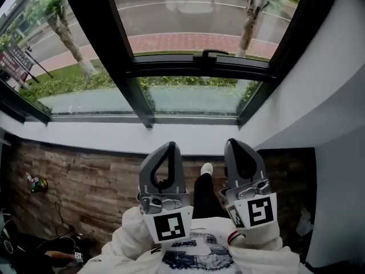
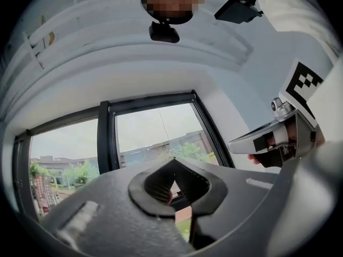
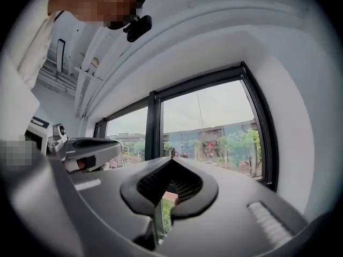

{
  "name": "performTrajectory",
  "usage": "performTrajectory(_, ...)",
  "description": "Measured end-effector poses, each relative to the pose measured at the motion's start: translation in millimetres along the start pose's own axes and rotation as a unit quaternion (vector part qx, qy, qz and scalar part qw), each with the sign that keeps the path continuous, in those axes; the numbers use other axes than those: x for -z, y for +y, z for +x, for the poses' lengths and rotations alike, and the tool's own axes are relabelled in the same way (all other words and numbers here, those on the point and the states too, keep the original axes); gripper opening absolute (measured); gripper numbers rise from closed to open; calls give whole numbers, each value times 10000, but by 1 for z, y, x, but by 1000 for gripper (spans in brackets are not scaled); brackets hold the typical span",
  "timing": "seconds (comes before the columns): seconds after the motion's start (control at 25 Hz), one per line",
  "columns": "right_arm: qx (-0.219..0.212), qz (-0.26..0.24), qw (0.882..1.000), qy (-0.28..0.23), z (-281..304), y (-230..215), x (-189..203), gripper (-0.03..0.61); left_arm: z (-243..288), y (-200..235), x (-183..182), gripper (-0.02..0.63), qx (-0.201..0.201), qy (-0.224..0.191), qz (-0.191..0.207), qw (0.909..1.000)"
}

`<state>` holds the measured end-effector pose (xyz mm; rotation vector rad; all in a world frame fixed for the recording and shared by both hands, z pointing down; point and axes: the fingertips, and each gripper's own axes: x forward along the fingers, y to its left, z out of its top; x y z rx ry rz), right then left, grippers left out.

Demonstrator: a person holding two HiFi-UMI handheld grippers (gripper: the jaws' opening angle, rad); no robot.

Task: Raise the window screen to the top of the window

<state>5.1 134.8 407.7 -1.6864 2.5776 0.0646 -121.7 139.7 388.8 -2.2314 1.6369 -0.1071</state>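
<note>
The window has a black frame with a black handle on its middle bar; street and trees show through the glass. I cannot make out a screen over the panes. Both grippers hang low in front of my torso, well short of the window and touching nothing. My left gripper is shut and empty; in its own view its jaws meet against the window. My right gripper beside it is likewise shut with nothing held, its tips together.
A white sill runs under the window, with brown wood-plank floor below it. White wall closes in on the right. My foot in a white shoe stands between the grippers. A small colourful object lies at the left.
</note>
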Motion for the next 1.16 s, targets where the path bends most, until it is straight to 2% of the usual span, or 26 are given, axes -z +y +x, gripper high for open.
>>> performTrajectory(0.24, 49, -267, 9994, 197, -38, 29, -6, 3, -45, -6, -14, 2, 62, -59, -126, 9999)
performTrajectory(0.36, 44, -203, 9995, 230, -47, 30, -10, 3, -50, -9, -25, 2, 70, -94, -118, 9999)
performTrajectory(0.56, 56, -330, 9993, 185, -54, 19, -16, 3, -47, -19, -31, 2, 18, -73, -115, 9999)
performTrajectory(0.76, 161, -87, 9994, 282, -61, 2, -10, 3, -43, -40, -28, 2, 72, 24, -64, 10000)
performTrajectory(0.96, 171, -207, 9993, 271, -71, -12, 0, 3, -41, -58, -30, 2, 125, -44, 62, 9999)
performTrajectory(1.16, 176, -73, 9994, 283, -65, -23, -3, 3, -29, -64, -34, 2, 104, -52, 121, 9999)
